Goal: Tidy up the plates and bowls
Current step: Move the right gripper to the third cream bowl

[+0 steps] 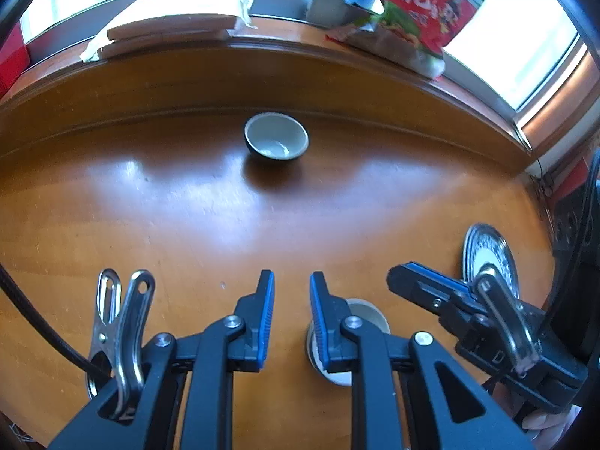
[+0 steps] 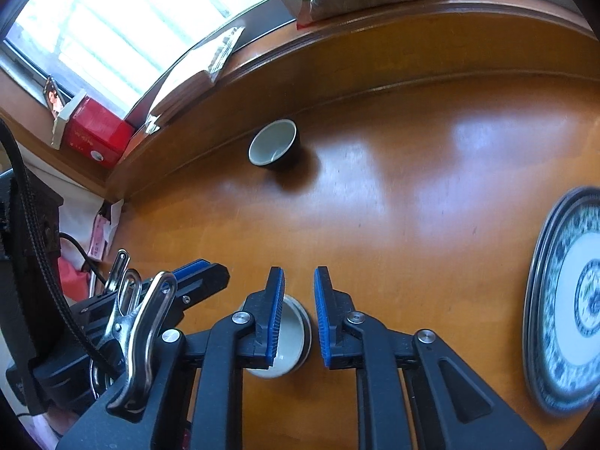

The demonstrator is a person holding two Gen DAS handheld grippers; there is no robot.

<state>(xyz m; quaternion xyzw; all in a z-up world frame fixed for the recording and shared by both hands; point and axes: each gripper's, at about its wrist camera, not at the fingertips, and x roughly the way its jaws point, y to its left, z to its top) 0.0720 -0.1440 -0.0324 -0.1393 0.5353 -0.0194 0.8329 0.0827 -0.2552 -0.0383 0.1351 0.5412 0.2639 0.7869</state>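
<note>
Both our grippers hover over the wooden table (image 1: 187, 225): our left gripper (image 1: 292, 318) and right gripper (image 2: 299, 318) each have their blue pads slightly apart, gripping nothing. Beneath them sits a pale bowl (image 2: 290, 341), touched by neither. Farther off, near the ledge, stands a dark bowl (image 1: 276, 141). Well to the right lies a blue-patterned plate (image 2: 570, 300).
</note>
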